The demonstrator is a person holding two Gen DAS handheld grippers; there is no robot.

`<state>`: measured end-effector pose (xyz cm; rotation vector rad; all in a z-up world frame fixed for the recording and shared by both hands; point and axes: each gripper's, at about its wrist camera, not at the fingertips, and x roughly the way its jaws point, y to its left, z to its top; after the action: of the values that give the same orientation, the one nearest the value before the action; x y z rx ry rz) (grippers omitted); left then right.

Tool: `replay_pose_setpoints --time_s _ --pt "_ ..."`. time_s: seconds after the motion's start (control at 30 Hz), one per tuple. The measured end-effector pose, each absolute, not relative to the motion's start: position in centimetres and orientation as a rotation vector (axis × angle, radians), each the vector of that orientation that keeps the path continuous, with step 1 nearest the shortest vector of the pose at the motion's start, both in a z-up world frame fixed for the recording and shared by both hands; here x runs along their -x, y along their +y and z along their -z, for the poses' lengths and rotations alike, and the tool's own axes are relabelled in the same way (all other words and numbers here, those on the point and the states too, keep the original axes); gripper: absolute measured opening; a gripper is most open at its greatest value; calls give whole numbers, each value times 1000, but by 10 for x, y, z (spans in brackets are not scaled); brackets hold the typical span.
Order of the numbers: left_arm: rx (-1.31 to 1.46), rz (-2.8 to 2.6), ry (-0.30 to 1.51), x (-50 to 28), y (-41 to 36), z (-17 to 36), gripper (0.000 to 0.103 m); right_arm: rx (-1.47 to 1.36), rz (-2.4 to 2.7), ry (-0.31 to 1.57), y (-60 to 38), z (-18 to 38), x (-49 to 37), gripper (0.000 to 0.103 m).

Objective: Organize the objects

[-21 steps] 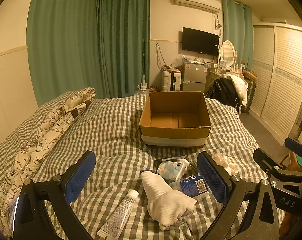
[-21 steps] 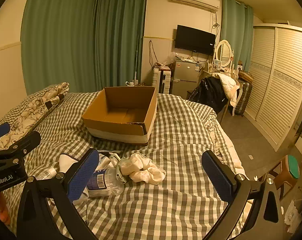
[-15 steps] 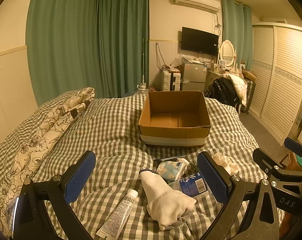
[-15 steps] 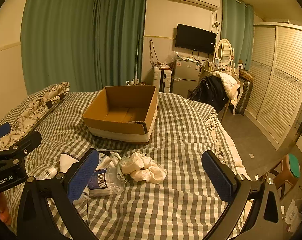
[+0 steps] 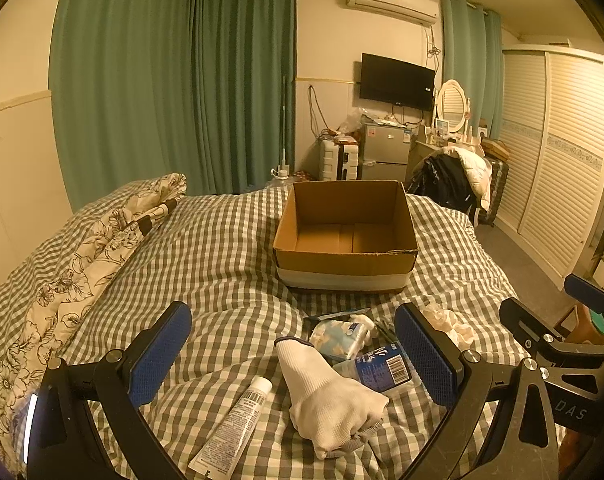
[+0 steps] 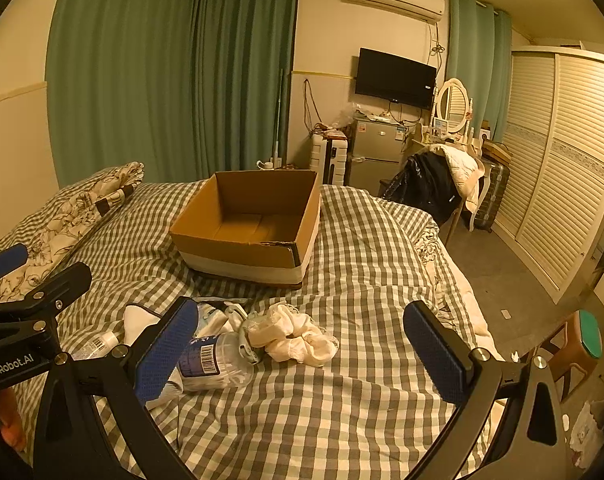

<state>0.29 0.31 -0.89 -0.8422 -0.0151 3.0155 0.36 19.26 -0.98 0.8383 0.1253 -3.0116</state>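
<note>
So we've got both grippers hovering over the checked bedspread (image 5: 230, 248), tilted down a bit, and neither one has hold of anything. The left gripper (image 5: 294, 354) has its jaws spread wide, nothing between the pads pressing on it. Same deal with the right gripper (image 6: 302, 350), fully released and empty.

The stuff we need to sort is all piled in a loose cluster on the near part of the bed. Under the left gripper there's a white sock (image 5: 330, 396), with a white tube (image 5: 232, 428) lying just to its left, cap pointing away from us. Right of the sock is a clear bottle (image 5: 382, 366) with a blue label and barcode, on its side, and just beyond it a pale blue patterned packet (image 5: 338, 338). A crumpled cream lace cloth (image 6: 294, 338) sits at the right end of the pile, touching the bottle's far end in the right wrist view.

The open cardboard box (image 5: 344, 256) stands further up the bed, beyond the pile and apart from it, and looks empty inside. A floral quilt (image 5: 86, 252) is bunched along the left side.
</note>
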Motion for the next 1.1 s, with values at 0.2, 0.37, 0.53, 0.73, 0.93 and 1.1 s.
replay_pose_setpoints --time_s 0.2,0.37,0.53,0.73,0.93,1.1 --pt "837 -3017 -9 -3 4 8 103 -836 3013 124 192 10 -4 103" --pt "838 -3012 -11 -4 5 8 102 -826 3016 128 192 6 -7 103" --pt "865 -2991 0 -4 6 12 99 -823 3018 128 194 4 -8 103" --pt "979 -2958 27 3 8 33 97 -837 3016 124 198 7 -6 103" --pt "1178 -2885 45 18 12 74 91 -897 3004 122 202 22 2 103" --pt "1244 -2795 22 23 21 96 88 -963 2977 130 202 39 11 103"
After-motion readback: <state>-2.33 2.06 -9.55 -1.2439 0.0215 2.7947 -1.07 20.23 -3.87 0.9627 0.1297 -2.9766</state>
